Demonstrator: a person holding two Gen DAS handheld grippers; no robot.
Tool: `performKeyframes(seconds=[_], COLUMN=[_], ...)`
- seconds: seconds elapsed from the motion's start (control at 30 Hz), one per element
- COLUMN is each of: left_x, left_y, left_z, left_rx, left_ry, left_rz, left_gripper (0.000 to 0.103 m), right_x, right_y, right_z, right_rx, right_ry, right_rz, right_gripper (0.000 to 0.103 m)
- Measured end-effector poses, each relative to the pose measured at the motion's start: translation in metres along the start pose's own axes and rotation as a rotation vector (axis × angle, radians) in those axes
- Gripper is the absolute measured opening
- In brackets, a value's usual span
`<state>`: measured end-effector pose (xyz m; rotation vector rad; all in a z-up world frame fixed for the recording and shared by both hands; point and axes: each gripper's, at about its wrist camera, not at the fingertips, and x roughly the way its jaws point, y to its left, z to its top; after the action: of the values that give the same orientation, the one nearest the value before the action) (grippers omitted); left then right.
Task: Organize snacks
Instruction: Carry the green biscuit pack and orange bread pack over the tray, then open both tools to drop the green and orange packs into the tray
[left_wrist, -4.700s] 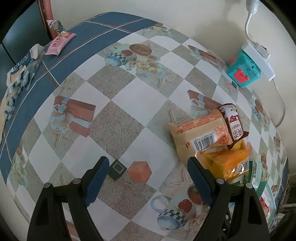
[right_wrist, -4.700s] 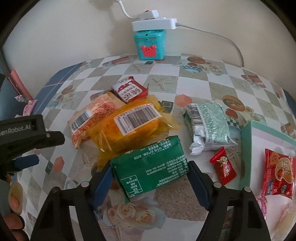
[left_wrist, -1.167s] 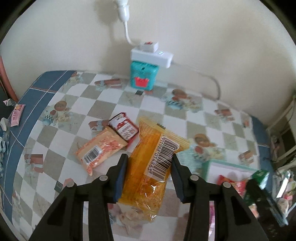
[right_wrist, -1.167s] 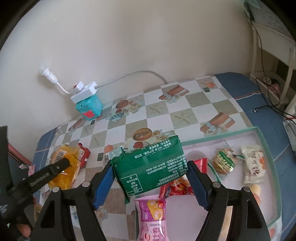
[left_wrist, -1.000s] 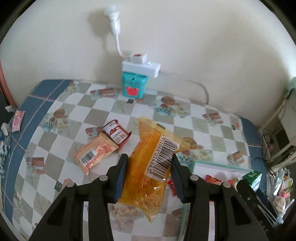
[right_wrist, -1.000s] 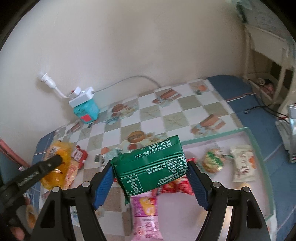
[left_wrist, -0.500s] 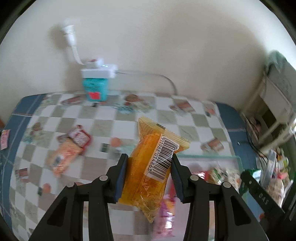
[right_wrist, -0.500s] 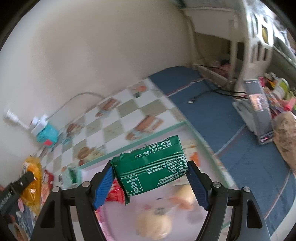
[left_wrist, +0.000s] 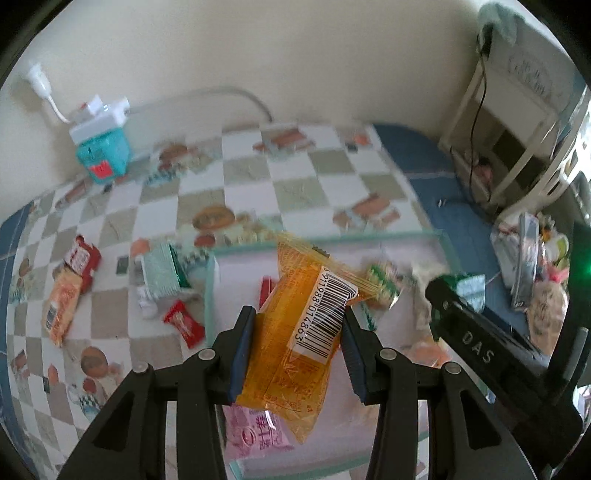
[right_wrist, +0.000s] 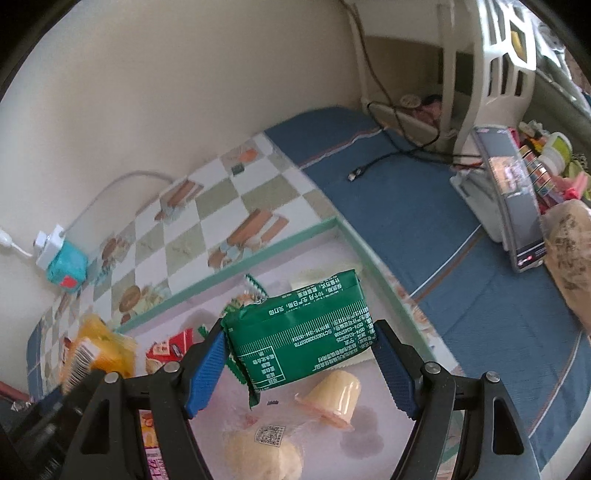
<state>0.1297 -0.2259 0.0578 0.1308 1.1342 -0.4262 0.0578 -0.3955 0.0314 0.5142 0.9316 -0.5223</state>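
below both grippers sits the tray (right_wrist: 343, 229), so with your left gripper (left_wrist: 297, 349) clamping the orange packet (left_wrist: 295, 354) and right gripper (right_wrist: 299, 363) clamping the green packet (right_wrist: 301, 338), lower onto bare spots before releasing.

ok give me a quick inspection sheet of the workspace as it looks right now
surface: checkered picture-print tablecloth with a blue border.
job's things: teal-rimmed white tray holding a jelly cup, a pink packet and other snacks; four snack packets lie on the cloth beside it.
clutter: teal toy box by the wall; odds and ends at the blue end.
tongs: left tongs shut on an orange barcoded packet, right tongs shut on a green foil packet, both over the tray.
cables: white power strip and cord; black cable on the blue border.
surroundings: cream wall, white plastic rack.
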Motion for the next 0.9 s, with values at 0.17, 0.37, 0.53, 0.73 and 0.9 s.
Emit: performKeyframes(seconds=[0.17,0.37,0.53,0.73,0.9], left_x=[0.013,0.02,0.02,0.014,0.005], left_y=[-0.001,-0.003,-0.004,-0.006,0.0], left_z=[-0.006,-0.011,-0.013,-0.013,-0.011], left_rx=[-0.01,-0.011,-0.008,0.006,-0.006], left_ry=[0.052,0.086,0.094,0.083,0.06], left_rz=[-0.016,-0.017,-0.019,-0.014,-0.005], left_gripper=[0.047,0.047,0.047,0.051,0.063], right_x=[0.013,0.016,0.015,0.014,0.011], right_y=[-0.001,0.0,0.003,0.007,0.004], right_z=[-0.006,-0.008,-0.008,-0.008,-0.006], right_rx=[0.007,0.014,0.003,-0.007,0.003], right_ry=[0.039,0.054,0.056,0.06,0.054], right_rz=[-0.021,-0.021,-0.023,-0.019,-0.015], right_gripper=[0.079,0.079,0.079,0.08,0.081])
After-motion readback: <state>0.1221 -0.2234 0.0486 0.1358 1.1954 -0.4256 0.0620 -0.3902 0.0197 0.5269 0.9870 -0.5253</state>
